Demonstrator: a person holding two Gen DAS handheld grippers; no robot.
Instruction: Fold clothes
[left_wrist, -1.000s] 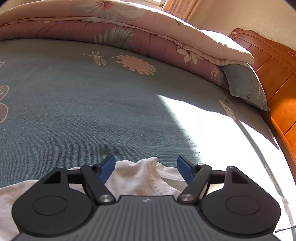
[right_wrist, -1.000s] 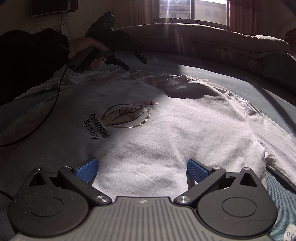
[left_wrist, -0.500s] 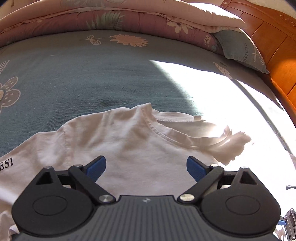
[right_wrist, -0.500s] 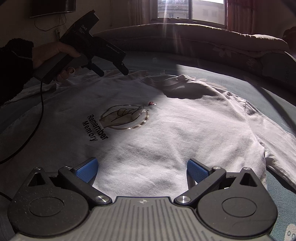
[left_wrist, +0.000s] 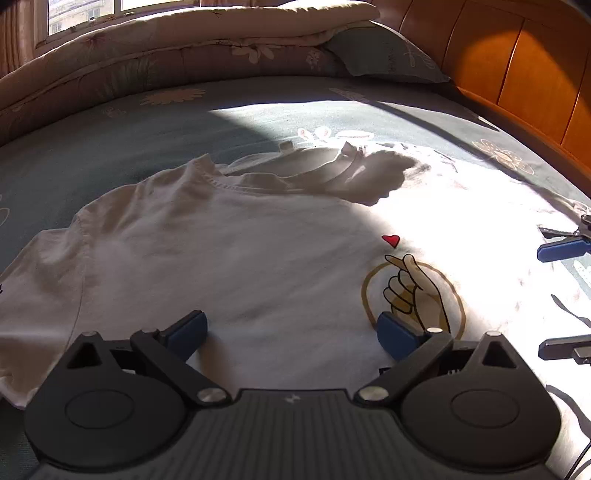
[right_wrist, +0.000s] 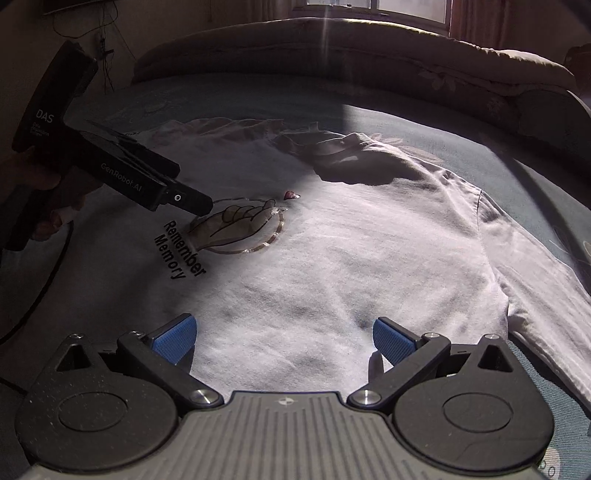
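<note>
White cotton T-shirt lies flat, print up, across the teal bed sheet, collar toward the quilt. Your left gripper, jaws just widened with nothing between them, hovers nearer the collar; your right gripper, released, nearer the hem.

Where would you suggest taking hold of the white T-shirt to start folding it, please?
Probably at a sleeve edge. The T-shirt lies flat, print up, on the bed, so only its borders give an edge to pinch. The right gripper, jaws open, could come from the right for the sleeve; the left gripper could take the other.
</note>
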